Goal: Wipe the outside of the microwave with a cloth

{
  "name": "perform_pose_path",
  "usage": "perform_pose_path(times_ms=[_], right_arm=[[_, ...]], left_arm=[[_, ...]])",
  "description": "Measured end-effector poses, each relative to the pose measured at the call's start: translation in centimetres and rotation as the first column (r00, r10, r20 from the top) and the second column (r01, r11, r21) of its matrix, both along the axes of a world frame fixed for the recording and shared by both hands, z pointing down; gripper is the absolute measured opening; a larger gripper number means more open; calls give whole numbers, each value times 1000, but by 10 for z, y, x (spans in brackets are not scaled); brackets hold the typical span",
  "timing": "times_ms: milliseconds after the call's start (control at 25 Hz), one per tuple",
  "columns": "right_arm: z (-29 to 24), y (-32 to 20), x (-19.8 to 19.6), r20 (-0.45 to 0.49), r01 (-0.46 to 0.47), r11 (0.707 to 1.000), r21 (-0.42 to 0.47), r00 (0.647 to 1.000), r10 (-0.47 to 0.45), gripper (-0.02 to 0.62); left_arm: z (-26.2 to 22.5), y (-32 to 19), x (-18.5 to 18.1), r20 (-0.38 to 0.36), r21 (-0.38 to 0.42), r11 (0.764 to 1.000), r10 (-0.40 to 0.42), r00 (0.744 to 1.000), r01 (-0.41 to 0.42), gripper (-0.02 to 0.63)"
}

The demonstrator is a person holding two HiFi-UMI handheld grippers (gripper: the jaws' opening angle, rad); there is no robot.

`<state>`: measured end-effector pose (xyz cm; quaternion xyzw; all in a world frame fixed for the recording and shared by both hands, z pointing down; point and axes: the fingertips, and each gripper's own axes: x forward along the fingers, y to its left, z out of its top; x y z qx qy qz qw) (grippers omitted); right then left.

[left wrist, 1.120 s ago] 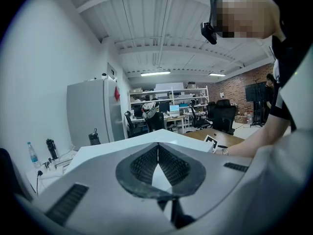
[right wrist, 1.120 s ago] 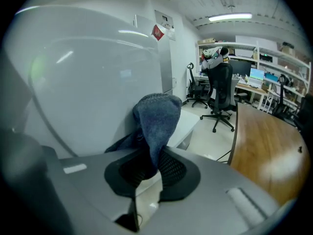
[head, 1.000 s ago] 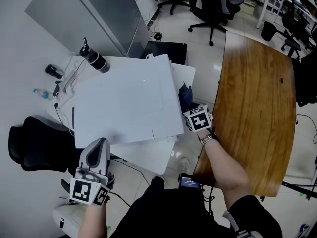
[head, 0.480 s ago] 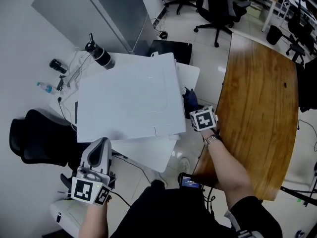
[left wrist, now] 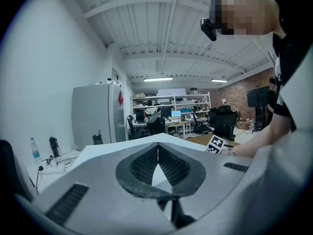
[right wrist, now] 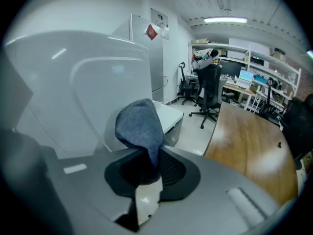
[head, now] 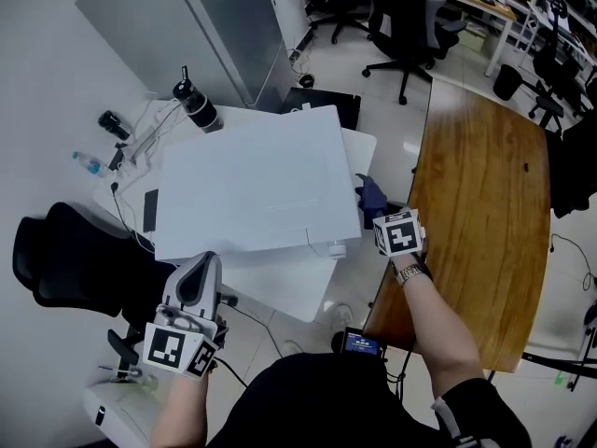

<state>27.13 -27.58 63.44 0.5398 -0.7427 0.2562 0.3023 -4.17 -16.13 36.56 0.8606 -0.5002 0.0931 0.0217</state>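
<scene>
The white microwave (head: 247, 189) stands on a white table, seen from above in the head view. My right gripper (head: 382, 215) is at its right side, shut on a blue cloth (head: 371, 194) that lies against the side wall. In the right gripper view the cloth (right wrist: 141, 124) bulges up out of the right gripper (right wrist: 149, 155), with the microwave's white wall (right wrist: 73, 92) close on the left. My left gripper (head: 196, 269) hangs low at the near left, off the microwave. In its own view the left gripper (left wrist: 157, 148) is shut, nothing between its fingers.
A black bottle (head: 196, 105), a small water bottle (head: 89, 163) and cables lie behind the microwave on the white table (head: 280, 283). A black chair (head: 65, 259) stands at the left. A wooden table (head: 476, 222) runs along the right. A grey fridge (head: 187, 17) stands behind.
My right gripper has slid the cloth a little toward me along the microwave's right side. The left gripper has stayed low at the near left.
</scene>
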Motion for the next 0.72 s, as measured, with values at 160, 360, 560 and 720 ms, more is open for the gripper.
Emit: perform_pose_path(times_ms=[160, 360, 560, 720], right_arm=[[-23, 27, 5, -26, -33, 999, 30, 999, 34, 44], [-56, 72, 6, -49, -89, 994, 65, 995, 92, 44], [-86, 120, -4, -61, -129, 986, 108, 989, 136, 44], [-111, 156, -25, -64, -145, 977, 156, 986, 157, 44]], left_arm=[[4, 10, -15, -33, 4, 1000, 14, 999, -14, 6], [6, 23, -39, -74, -4, 999, 32, 997, -32, 6], [3, 44, -59, -111, 14, 998, 64, 992, -63, 6], [3, 60, -76, -136, 21, 996, 91, 987, -88, 6]])
